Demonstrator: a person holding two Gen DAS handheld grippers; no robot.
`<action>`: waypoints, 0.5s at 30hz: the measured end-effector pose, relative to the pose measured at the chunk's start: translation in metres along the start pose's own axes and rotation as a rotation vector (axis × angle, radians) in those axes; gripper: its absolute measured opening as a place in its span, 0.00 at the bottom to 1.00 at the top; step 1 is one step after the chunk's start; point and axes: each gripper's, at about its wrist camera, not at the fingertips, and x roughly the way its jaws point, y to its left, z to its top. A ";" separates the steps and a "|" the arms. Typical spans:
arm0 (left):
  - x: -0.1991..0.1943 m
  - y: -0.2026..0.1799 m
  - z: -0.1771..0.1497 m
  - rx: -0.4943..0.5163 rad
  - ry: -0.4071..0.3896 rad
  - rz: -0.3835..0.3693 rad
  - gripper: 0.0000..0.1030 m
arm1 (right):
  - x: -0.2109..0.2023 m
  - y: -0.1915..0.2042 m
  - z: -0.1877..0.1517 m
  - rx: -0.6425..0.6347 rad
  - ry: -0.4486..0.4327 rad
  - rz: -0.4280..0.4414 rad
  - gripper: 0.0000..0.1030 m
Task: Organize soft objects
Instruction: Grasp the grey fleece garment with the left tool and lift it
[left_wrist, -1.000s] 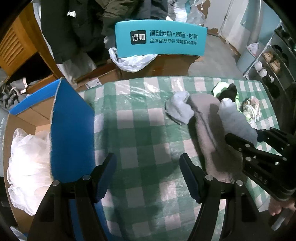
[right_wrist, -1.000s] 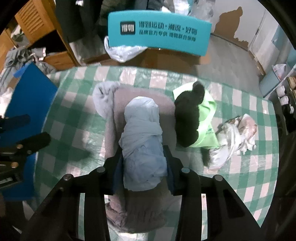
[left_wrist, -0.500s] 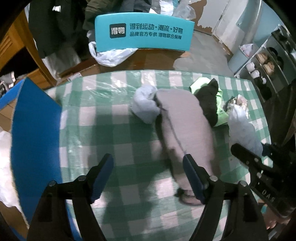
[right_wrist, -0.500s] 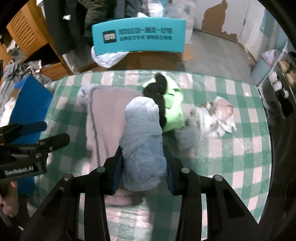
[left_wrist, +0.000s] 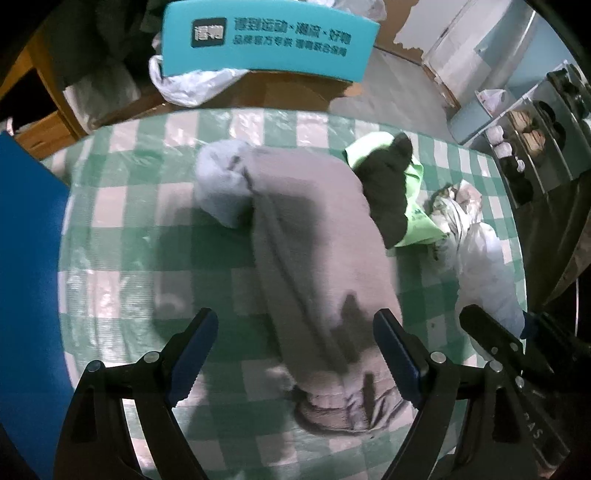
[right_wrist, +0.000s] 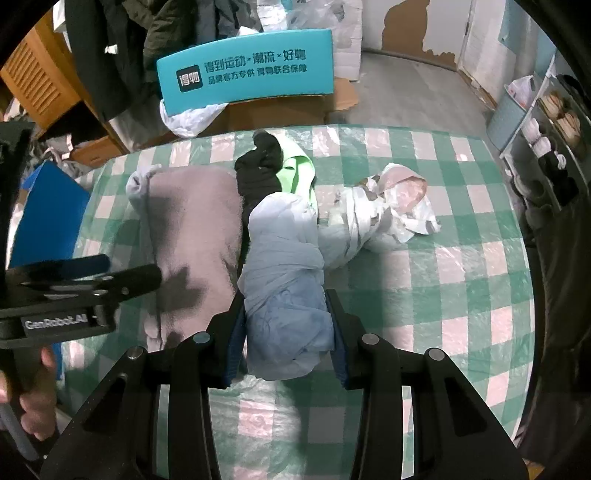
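A long taupe garment lies on the green checked table. Its near end sits between the fingers of my left gripper, whose jaws are opening and do not touch it. A pale grey cloth lies at its far end. My right gripper is shut on a rolled pale blue bundle, held above the table right of the taupe garment. A black cloth rests on a green bag. Right of that lies a patterned white and pink cloth.
A blue box flap stands at the table's left edge. Behind the table are a teal printed board, a white plastic bag and hanging clothes. A shoe shelf stands at the right. A hand grips the left tool.
My left gripper has moved right from bare tablecloth to over the taupe garment's near end, its jaws wider. My right gripper has carried the blue bundle right, off the taupe garment.
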 end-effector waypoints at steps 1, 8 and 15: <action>0.003 -0.002 0.000 0.005 0.003 0.005 0.85 | 0.000 -0.001 -0.001 0.001 0.000 0.001 0.37; 0.024 -0.018 -0.004 0.041 0.039 0.038 0.85 | 0.000 -0.010 -0.005 0.013 0.008 -0.002 0.37; 0.039 -0.023 -0.002 0.041 0.062 0.046 0.85 | 0.000 -0.013 -0.007 0.011 0.013 -0.011 0.37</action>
